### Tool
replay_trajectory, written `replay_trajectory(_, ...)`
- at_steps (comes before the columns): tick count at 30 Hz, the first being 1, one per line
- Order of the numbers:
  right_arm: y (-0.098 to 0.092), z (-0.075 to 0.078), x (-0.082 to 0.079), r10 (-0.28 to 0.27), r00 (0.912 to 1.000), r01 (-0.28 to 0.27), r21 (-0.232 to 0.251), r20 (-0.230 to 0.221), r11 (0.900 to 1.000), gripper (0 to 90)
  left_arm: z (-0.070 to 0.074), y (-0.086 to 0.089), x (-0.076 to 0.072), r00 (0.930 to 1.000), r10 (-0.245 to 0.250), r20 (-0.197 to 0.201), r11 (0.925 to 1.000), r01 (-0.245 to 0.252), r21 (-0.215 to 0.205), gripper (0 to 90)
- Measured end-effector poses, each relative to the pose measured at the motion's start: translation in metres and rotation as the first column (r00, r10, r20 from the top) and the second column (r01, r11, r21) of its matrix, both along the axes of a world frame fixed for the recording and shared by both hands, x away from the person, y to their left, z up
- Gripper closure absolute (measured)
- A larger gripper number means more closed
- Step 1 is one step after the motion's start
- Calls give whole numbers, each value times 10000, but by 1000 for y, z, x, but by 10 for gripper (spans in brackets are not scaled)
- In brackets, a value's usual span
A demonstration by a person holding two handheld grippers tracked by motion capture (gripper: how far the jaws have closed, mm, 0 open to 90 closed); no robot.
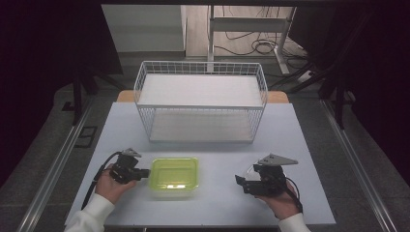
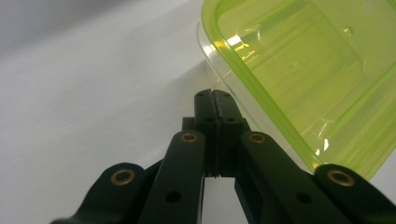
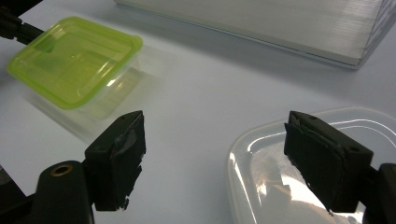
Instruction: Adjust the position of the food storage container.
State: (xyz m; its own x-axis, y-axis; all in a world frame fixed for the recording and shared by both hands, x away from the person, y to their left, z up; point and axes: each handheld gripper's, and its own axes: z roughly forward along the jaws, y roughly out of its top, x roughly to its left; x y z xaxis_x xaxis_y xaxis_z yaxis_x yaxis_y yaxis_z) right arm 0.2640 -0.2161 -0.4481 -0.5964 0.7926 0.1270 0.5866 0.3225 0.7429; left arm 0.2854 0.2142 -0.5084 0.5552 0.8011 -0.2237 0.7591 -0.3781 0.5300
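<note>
Green-lidded container [image 1: 174, 175] sits low centre on the surface [image 1: 217, 140]. Left hand-held gripper [image 1: 143, 172] at its 9 o'clock, jaws together, empty. Right hand-held gripper [image 1: 240, 182] at 3 o'clock, jaws apart over a clear lid [image 3: 280, 182]. Wire rack [image 1: 200, 101] at 12 o'clock.

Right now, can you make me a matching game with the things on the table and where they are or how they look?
Things:
1. green box
2. wire shelf
3. left gripper
4. right gripper

Clues:
A. jaws wide open, above a clear lid
B. white, at the far side of the table
C. jaws shut, right beside the green box
D. see-through with a bright lid, at the near side between the two grippers

Pairs: 1-D, 2-B, 3-C, 4-A
</note>
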Motion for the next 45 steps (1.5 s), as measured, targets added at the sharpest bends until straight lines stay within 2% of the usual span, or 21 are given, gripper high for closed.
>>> replay_trajectory(6,5,-1,0,111,9999,-111,-54,-56,9999,207,0,-21,4,9998,-205,-42,9997,205,-109,899)
replay_trajectory(13,8,-2,1,179,9998,-180,-81,-78,9998,207,1,-35,7,9994,-356,-46,9992,355,-174,899)
replay_trajectory(19,9,-1,1,219,9998,-219,-88,-36,9997,206,0,-37,6,9991,-431,-35,9990,430,-127,898)
replay_trajectory(22,10,-1,1,187,9998,-187,-39,-42,9998,205,3,-32,6,9996,-265,46,9993,266,-266,889)
replay_trajectory(25,11,-1,0,200,9998,-200,-4,-37,9998,202,8,-25,5,9997,-75,226,9990,85,-432,796)
replay_trajectory(28,14,0,1,118,9999,-115,207,-125,9997,196,18,-16,2,9980,253,587,9940,-189,-1076,579)
replay_trajectory(29,14,0,1,118,9999,-115,207,-125,9997,196,18,-16,2,9980,253,587,9940,-189,-1076,504)
replay_trajectory(30,16,-1,2,36,9999,-31,319,-156,9995,196,20,-12,1,9969,485,619,9913,-405,-1251,444)
replay_trajectory(33,20,0,4,51,9997,-40,494,-227,9988,196,24,-8,0,9951,866,488,9840,-778,-1600,339)
replay_trajectory(35,22,0,5,128,9995,-109,605,-304,9981,202,24,-7,0,9946,953,416,9811,-867,-1731,299)
replay_trajectory(36,25,0,6,184,9991,-158,701,-372,9974,203,25,-6,-1,9945,1013,266,9741,-937,-2059,277)
replay_trajectory(38,27,0,7,263,9989,-231,768,-397,9968,205,26,-6,-1,9948,999,174,9681,-932,-2325,258)
replay_trajectory(39,27,0,7,263,9989,-231,768,-397,9968,205,26,-6,-1,9948,999,174,9681,-932,-2325,253)
replay_trajectory(42,32,-1,10,468,9970,-403,1006,-625,9941,208,29,-3,-2,9948,1020,36,9516,-965,-2920,244)
replay_trajectory(45,33,1,12,574,9965,-512,990,-615,9938,208,31,-1,-7,9944,1035,208,9490,-925,-3014,242)
